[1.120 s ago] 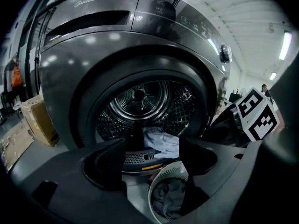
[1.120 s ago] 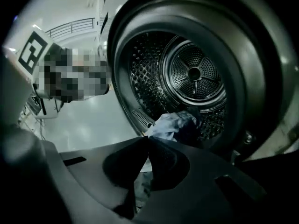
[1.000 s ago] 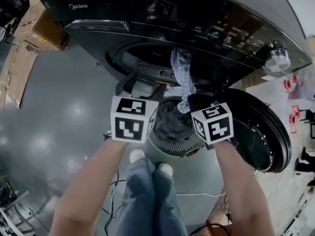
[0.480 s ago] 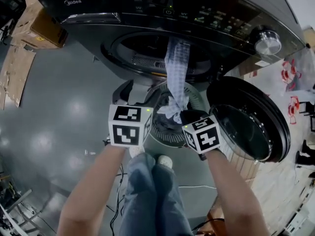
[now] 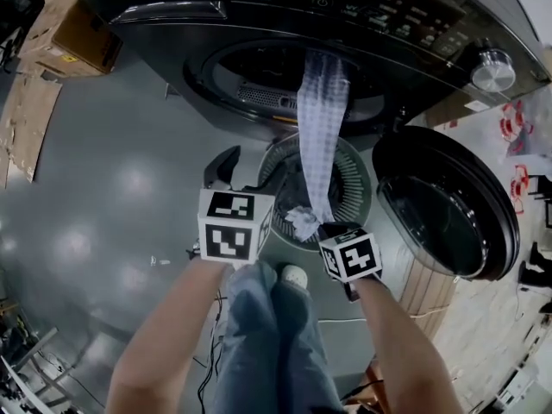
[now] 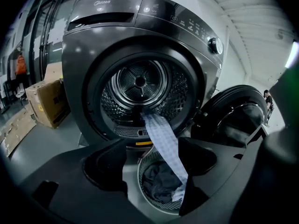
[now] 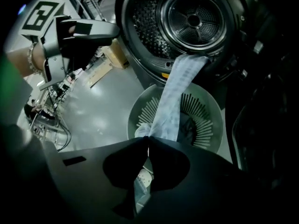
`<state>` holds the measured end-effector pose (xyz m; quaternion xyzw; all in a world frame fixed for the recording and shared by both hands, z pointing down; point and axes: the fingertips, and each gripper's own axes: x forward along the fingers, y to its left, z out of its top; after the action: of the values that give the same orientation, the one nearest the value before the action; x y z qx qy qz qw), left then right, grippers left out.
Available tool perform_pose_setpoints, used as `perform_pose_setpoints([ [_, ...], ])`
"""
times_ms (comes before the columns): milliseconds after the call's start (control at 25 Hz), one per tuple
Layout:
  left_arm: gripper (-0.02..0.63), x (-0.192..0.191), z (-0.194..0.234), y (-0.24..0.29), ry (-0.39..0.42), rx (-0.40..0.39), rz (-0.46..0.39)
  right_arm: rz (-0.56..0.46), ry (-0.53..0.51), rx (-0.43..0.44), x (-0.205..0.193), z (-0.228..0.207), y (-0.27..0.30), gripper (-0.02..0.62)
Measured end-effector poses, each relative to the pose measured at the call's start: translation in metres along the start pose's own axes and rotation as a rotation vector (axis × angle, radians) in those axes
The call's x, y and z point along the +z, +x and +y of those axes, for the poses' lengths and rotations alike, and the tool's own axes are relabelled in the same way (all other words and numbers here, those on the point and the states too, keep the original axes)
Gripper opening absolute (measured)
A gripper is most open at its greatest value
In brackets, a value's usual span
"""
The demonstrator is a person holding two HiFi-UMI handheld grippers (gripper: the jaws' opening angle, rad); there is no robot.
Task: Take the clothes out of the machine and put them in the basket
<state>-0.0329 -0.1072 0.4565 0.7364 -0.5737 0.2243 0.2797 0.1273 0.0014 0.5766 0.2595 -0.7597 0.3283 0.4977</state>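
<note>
Pretty dim all round; lights overhead leave soft glare blobs on the glossy grey floor (image 5: pixel 112 188), and both gripper views go fisheye-black at the corners.

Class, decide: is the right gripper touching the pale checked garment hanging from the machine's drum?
Touching. The right gripper view shows the right gripper with its jaws shut on the lower end of the checked garment, with no gap between them.

The place reads as a test hall or workshop, not a home laundry room. The front-loading machine (image 6: pixel 140 55) stands on a wide, glossy grey floor (image 5: pixel 95 197). A cardboard box (image 6: pixel 44 101) and flattened cardboard (image 5: pixel 26 119) lie beside it, and loose cables (image 7: pixel 60 128) trail across the floor. Overhead is a high white ceiling (image 6: pixel 247 13) with a strip light (image 6: pixel 293 54).
</note>
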Motion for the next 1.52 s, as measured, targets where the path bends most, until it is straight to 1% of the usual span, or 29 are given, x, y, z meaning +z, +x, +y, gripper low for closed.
perform_pose_setpoints([
  [120, 0.342, -0.004, 0.004, 0.002, 0.002, -0.008, 0.009, -0.010, 0.114, -0.087, 0.002, -0.016, 0.005, 0.006],
  [200, 0.341, -0.009, 0.006, 0.005, 0.000, -0.014, 0.016, -0.003, 0.146, -0.137, 0.003, -0.024, 0.010, 0.010],
  [240, 0.341, -0.012, 0.008, 0.006, -0.001, -0.017, 0.019, 0.004, 0.144, -0.151, 0.004, -0.026, 0.014, 0.027],
  [280, 0.341, -0.014, 0.009, 0.008, -0.001, -0.020, 0.022, 0.001, 0.140, -0.154, 0.007, -0.026, 0.019, 0.158],
  [320, 0.341, -0.016, 0.011, 0.009, -0.001, -0.023, 0.026, -0.014, 0.138, -0.152, 0.012, -0.027, 0.024, 0.380],
  [360, 0.341, -0.018, 0.013, 0.012, 0.000, -0.027, 0.029, -0.040, 0.140, -0.154, 0.019, -0.028, 0.027, 0.456],
  [560, 0.341, -0.024, 0.028, 0.027, 0.013, -0.050, 0.039, -0.208, 0.158, -0.202, 0.075, -0.048, 0.033, 0.456],
  [720, 0.339, -0.031, 0.046, 0.043, 0.018, -0.061, 0.061, -0.303, 0.165, -0.220, 0.128, -0.067, 0.039, 0.456],
  [800, 0.339, -0.035, 0.055, 0.052, 0.035, -0.049, 0.082, -0.326, 0.174, -0.227, 0.152, -0.076, 0.044, 0.456],
  [960, 0.333, -0.032, 0.077, 0.071, 0.079, 0.017, 0.121, -0.344, 0.163, -0.261, 0.193, -0.096, 0.055, 0.456],
  [1120, 0.333, -0.015, 0.090, 0.089, 0.084, 0.024, 0.116, -0.388, 0.141, -0.343, 0.236, -0.125, 0.056, 0.456],
  [1200, 0.333, -0.009, 0.096, 0.096, 0.098, 0.017, 0.103, -0.413, 0.137, -0.370, 0.255, -0.135, 0.061, 0.454],
  [1280, 0.333, -0.006, 0.100, 0.104, 0.135, 0.007, 0.095, -0.412, 0.120, -0.397, 0.267, -0.143, 0.072, 0.456],
  [1360, 0.333, -0.003, 0.101, 0.113, 0.167, -0.004, 0.092, -0.376, 0.084, -0.438, 0.274, -0.153, 0.082, 0.456],
  [1440, 0.333, -0.002, 0.102, 0.118, 0.170, -0.013, 0.089, -0.327, 0.060, -0.470, 0.276, -0.160, 0.090, 0.456],
  [1520, 0.333, -0.003, 0.105, 0.120, 0.163, -0.015, 0.090, -0.286, 0.061, -0.476, 0.275, -0.164, 0.098, 0.456],
])
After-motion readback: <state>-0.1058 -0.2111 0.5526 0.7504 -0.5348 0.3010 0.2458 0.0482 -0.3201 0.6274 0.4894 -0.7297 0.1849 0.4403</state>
